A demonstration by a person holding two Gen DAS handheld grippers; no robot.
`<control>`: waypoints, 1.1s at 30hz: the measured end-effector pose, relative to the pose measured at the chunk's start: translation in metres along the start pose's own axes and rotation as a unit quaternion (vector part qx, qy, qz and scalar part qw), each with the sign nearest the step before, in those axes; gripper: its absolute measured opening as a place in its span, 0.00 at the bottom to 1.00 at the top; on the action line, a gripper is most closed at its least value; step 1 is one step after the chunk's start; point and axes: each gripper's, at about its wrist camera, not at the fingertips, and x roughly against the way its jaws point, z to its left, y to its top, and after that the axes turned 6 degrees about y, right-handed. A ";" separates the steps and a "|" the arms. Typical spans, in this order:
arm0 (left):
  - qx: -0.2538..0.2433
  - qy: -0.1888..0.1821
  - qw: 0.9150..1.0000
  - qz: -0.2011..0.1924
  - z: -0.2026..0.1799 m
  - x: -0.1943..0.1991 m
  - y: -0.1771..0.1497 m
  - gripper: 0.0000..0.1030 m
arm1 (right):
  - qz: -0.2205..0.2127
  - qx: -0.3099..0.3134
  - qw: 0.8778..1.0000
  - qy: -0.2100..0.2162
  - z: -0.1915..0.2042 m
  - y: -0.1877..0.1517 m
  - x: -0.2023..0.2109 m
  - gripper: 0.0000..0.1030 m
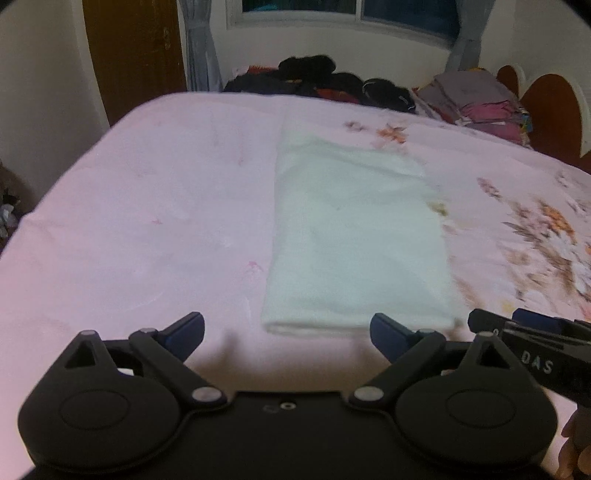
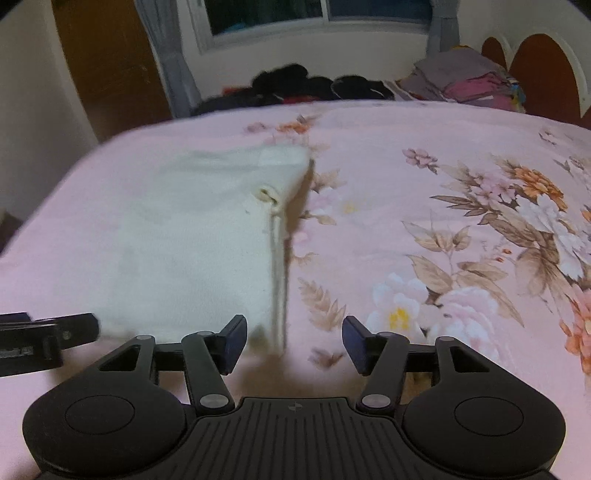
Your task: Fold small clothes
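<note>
A pale white, soft cloth garment folded into a long rectangle (image 1: 354, 236) lies flat on the pink bedsheet with a floral print (image 1: 147, 206), its near short edge doubled over into a thick fold. In the right wrist view the same piece (image 2: 177, 243) shows a stitched side seam and a small buttonhole-like loop along its right border.

The left gripper (image 1: 287, 332) hangs just short of that near edge — its blue-padded jaws are spread wide, one pad to the left of the garment's near corner and the other in front of the folded edge, with nothing between them. The right gripper (image 2: 294, 341) sits at the garment's near right corner; its jaws stand apart too, though less widely, and no pad presses on the fabric, whose seam ends just ahead of the gap. Each tool shows at the edge of the other's view, so the two are close side by side.

Farther back, at the bed's far edge, lie a heap of dark clothes (image 1: 317, 79) and a stack of folded grey and magenta clothes (image 1: 476, 99), below a window with grey curtains (image 1: 347, 11).
</note>
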 end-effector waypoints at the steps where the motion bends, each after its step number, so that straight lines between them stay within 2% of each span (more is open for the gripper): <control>1: -0.003 -0.001 1.000 -0.006 0.000 0.012 -0.004 0.94 | -0.005 0.003 1.000 0.007 0.001 -0.004 0.013 0.60; 3: -0.007 0.002 1.000 -0.021 -0.001 0.038 -0.015 0.94 | -0.017 0.005 1.000 0.018 0.003 -0.014 0.042 0.82; 9: -0.001 0.002 0.998 -0.055 0.002 0.118 -0.050 0.97 | -0.044 0.037 0.997 0.052 0.011 -0.052 0.137 0.83; 12: 0.003 0.008 0.997 -0.072 0.004 0.162 -0.071 0.99 | -0.066 0.044 0.996 0.049 0.015 -0.067 0.189 0.84; 13: 0.006 0.012 0.997 -0.079 0.005 0.176 -0.078 0.99 | -0.077 0.045 0.995 0.047 0.017 -0.071 0.207 0.87; 14: 0.010 0.020 0.996 -0.084 0.006 0.189 -0.086 1.00 | -0.088 0.048 0.994 0.044 0.019 -0.075 0.223 0.96; 15: 0.011 0.025 0.996 -0.089 0.007 0.202 -0.092 1.00 | -0.108 0.053 0.992 0.040 0.022 -0.080 0.242 1.00; 17: 0.018 0.025 0.995 -0.094 0.008 0.225 -0.103 1.00 | -0.135 0.062 0.988 0.030 0.030 -0.088 0.272 1.00; 20: 0.023 0.027 0.994 -0.100 0.009 0.250 -0.116 1.00 | -0.149 0.066 0.986 0.021 0.041 -0.098 0.304 1.00; 23: 0.033 0.031 0.994 -0.100 0.011 0.269 -0.126 1.00 | -0.166 0.083 0.982 0.029 0.050 -0.108 0.328 1.00; 27: 0.045 0.021 0.993 -0.105 0.012 0.290 -0.136 1.00 | -0.196 0.100 0.976 0.000 0.060 -0.116 0.349 1.00; 33: 0.034 0.034 0.990 -0.132 0.005 0.306 -0.141 1.00 | -0.216 0.089 0.972 0.007 0.055 -0.124 0.367 1.00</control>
